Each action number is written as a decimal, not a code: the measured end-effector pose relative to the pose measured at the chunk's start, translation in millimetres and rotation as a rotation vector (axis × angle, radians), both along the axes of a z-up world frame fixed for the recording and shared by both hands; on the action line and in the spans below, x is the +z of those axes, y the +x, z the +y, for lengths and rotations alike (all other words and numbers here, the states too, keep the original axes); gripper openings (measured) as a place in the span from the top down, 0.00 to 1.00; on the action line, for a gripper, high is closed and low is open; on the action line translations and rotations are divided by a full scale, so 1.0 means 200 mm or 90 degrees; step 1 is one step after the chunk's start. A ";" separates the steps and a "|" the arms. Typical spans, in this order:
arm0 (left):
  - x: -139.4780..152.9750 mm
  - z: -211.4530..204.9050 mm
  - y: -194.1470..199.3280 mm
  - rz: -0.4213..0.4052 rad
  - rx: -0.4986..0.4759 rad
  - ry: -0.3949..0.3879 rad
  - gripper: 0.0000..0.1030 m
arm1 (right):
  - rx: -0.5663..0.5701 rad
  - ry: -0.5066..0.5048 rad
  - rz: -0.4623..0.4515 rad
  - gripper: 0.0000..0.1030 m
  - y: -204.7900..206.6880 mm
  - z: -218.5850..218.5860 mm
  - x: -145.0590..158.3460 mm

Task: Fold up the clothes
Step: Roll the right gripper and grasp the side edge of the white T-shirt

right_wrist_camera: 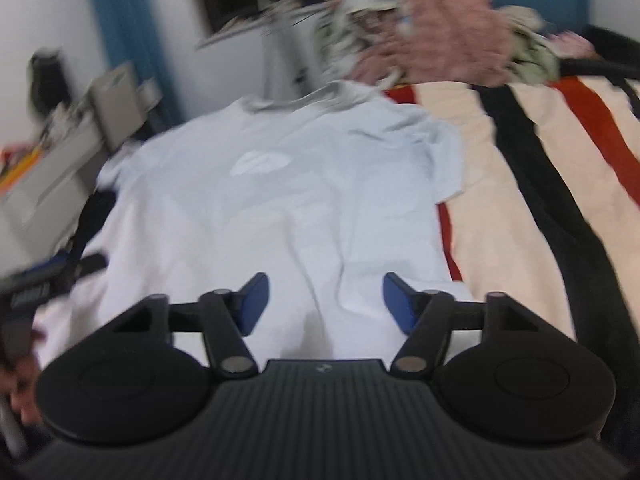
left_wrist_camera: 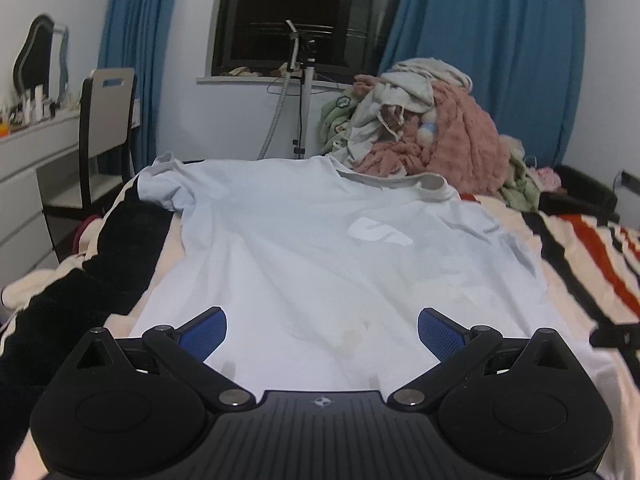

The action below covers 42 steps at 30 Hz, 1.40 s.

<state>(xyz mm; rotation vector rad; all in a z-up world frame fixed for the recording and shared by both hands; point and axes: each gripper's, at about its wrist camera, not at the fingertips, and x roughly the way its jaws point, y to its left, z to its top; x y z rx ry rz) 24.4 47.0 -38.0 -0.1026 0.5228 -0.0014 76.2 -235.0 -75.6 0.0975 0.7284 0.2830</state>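
Left wrist view: the left gripper (left_wrist_camera: pixel 322 334) stands wide apart and empty, poised over the hem end of a white T-shirt (left_wrist_camera: pixel 320 240). The shirt lies spread flat on the bed (left_wrist_camera: pixel 580 248), its long axis running straight away from the gripper toward the collar (left_wrist_camera: pixel 394 180) and the pile of clothes (left_wrist_camera: pixel 424 120) beyond. One sleeve (left_wrist_camera: pixel 168 188) reaches out to the far left, nearer this gripper's side.

Right wrist view: blurred. The right gripper (right_wrist_camera: pixel 326 304) is also spread wide with nothing between its fingers, above the same hem end. The shirt again stretches away lengthwise, with the other sleeve (right_wrist_camera: pixel 444 156) lying out to the right on the striped bed cover, so that side falls to this gripper. The left gripper's tip shows at the left edge.
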 end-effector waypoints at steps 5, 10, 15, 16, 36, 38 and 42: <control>0.02 0.05 0.02 0.005 0.007 -0.034 0.00 | 0.160 -0.073 0.147 0.48 0.02 0.06 -0.05; 0.01 0.04 0.04 0.009 -0.009 -0.037 0.00 | 0.280 -0.237 0.258 0.55 -0.06 0.17 -0.21; 0.00 0.02 0.02 0.016 -0.019 -0.032 0.00 | 0.314 -0.335 0.332 0.58 -0.12 0.16 -0.26; 0.00 0.02 0.02 0.017 -0.019 -0.031 0.00 | 0.319 -0.365 0.344 0.58 -0.13 0.15 -0.27; 0.01 -0.05 -0.03 0.004 -0.020 -0.022 0.00 | -0.215 0.285 0.042 0.39 0.31 -0.39 -0.12; -0.01 -0.05 -0.02 0.005 -0.011 -0.016 0.00 | -0.258 0.339 0.041 0.39 0.36 -0.45 -0.23; -0.03 -0.06 0.01 -0.005 0.010 -0.004 0.00 | -0.302 0.412 0.038 0.39 0.50 -0.56 -0.40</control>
